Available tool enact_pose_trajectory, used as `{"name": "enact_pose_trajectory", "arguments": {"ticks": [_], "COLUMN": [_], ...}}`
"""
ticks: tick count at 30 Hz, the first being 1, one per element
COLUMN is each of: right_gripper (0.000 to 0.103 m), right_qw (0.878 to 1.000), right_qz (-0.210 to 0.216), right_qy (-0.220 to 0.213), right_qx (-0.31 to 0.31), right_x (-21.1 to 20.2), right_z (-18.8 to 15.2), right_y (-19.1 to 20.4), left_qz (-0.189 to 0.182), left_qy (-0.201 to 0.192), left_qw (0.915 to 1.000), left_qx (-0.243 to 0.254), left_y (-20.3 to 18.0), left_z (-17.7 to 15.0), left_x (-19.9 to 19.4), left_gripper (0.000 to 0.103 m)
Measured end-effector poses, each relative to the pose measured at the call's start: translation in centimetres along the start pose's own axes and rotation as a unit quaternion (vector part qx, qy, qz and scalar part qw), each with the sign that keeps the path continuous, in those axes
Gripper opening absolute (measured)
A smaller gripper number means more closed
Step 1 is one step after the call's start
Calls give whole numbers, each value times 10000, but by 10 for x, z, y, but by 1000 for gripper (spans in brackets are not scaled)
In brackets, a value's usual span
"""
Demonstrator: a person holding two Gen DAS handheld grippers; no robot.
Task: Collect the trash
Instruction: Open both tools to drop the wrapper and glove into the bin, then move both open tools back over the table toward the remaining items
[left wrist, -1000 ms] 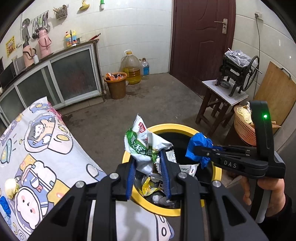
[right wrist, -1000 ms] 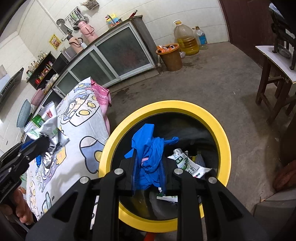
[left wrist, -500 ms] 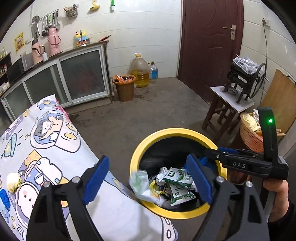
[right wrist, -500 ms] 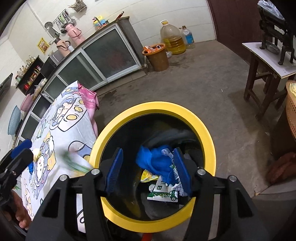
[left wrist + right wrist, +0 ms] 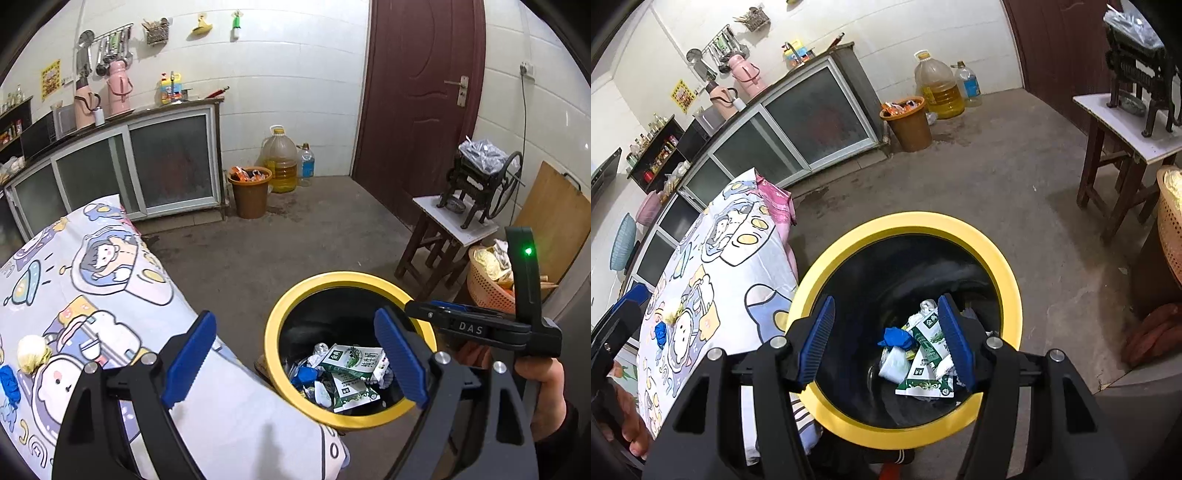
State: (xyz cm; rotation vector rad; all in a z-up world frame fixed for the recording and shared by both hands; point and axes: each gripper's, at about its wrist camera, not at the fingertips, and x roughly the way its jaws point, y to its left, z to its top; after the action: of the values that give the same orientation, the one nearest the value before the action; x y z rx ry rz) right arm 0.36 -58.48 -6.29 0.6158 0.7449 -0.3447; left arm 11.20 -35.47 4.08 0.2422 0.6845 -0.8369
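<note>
A black bin with a yellow rim (image 5: 273, 332) (image 5: 1008, 280) stands on the floor beside the table with the cartoon cloth (image 5: 110, 280) (image 5: 738, 258). Inside lie green-and-white wrappers (image 5: 351, 360) (image 5: 929, 347) and a crumpled blue piece (image 5: 895, 336). My left gripper (image 5: 295, 354) is open wide and holds nothing; it spans the table corner and the bin's near rim. Above the bin's mouth my right gripper (image 5: 886, 339) is open, also with nothing in it. A yellowish crumpled ball (image 5: 33, 354) (image 5: 670, 314) and a blue scrap (image 5: 9, 384) (image 5: 660, 332) lie on the cloth.
An orange-brown bucket (image 5: 249, 195) and a large oil jug (image 5: 280, 158) stand by the glass-fronted cabinet (image 5: 166, 162). To the right are a wooden stool with a black hand-crank machine (image 5: 476, 188), a woven basket (image 5: 487, 284) and a dark door (image 5: 417, 92).
Both grippers have opened. The green-and-white wrapper and the blue piece have dropped into the bin. The left gripper has drawn back towards the table.
</note>
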Motion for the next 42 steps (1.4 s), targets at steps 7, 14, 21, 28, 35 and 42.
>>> {"name": "enact_pose_trajectory", "arguments": {"ticks": [7, 14, 21, 28, 35, 42], "right_gripper": [58, 64, 70, 70, 71, 71], "right_qw": [9999, 9982, 9937, 9879, 9733, 9485], "right_qz": [20, 355, 629, 734, 1075, 1440], "right_qy": [-65, -85, -96, 12, 204, 550], "right_qx": [-84, -473, -923, -1366, -2019, -2767], "right_x": [-4, -4, -1, 10, 29, 63], "right_z": [2, 2, 1, -1, -10, -33], "right_y": [15, 59, 114, 166, 236, 311], "left_qz": [145, 383, 666, 994, 1848, 2458], "left_qy": [-403, -790, -1053, -1208, -931, -183], "left_qw": [9991, 9959, 9913, 9856, 9739, 9569], "left_qx": [-66, -228, -435, -642, -931, -1534], "left_y": [22, 49, 81, 121, 201, 292], "left_z": [-7, -16, -27, -45, -99, -157], "left_x": [-53, -102, -139, -167, -184, -179], "left_gripper": [85, 89, 94, 95, 95, 95]}}
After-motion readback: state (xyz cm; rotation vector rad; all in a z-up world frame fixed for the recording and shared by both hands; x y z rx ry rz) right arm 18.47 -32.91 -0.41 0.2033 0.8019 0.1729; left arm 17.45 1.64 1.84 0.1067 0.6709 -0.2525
